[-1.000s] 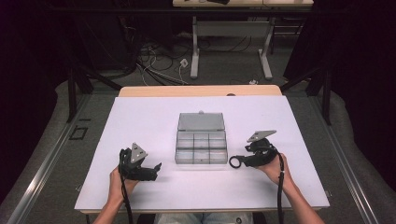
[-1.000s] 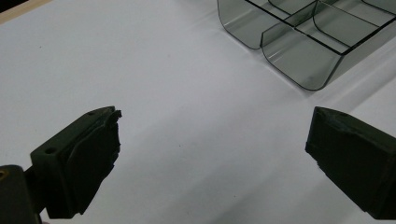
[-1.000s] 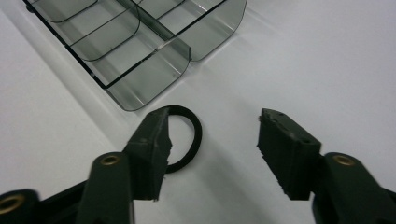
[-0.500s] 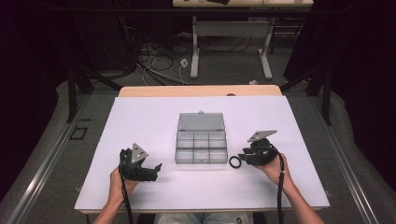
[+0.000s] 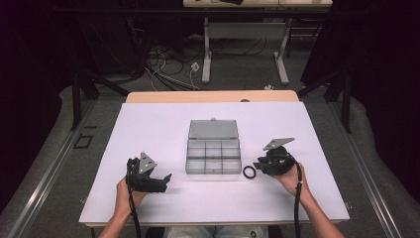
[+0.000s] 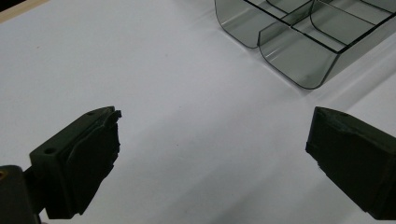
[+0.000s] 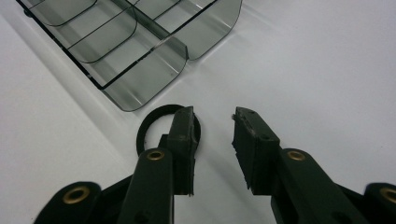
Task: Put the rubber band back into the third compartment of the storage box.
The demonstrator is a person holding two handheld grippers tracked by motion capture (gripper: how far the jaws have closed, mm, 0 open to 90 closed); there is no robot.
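Observation:
A clear grey compartment box (image 5: 213,154) lies in the middle of the white table with its lid (image 5: 213,130) open flat behind it. A black ring (image 5: 249,172) lies flat just off the box's front right corner. My right gripper (image 5: 258,166) points at it from the right. In the right gripper view its jaws (image 7: 214,116) have just been closing; one finger (image 7: 183,135) covers the right rim of the ring (image 7: 152,126), and the gap between the pads shows bare table. My left gripper (image 5: 166,181) rests left of the box, jaws (image 6: 212,135) open wide over bare table.
The box's compartments (image 7: 140,51) look empty from both gripper views. White table (image 5: 148,129) surface spreads around the box. Beyond the table's far wooden edge (image 5: 213,95) are a dark floor, cables and desk legs.
The right gripper's jaws have drawn closer together beside the ring. The ring, the box and the left gripper stay where they were.

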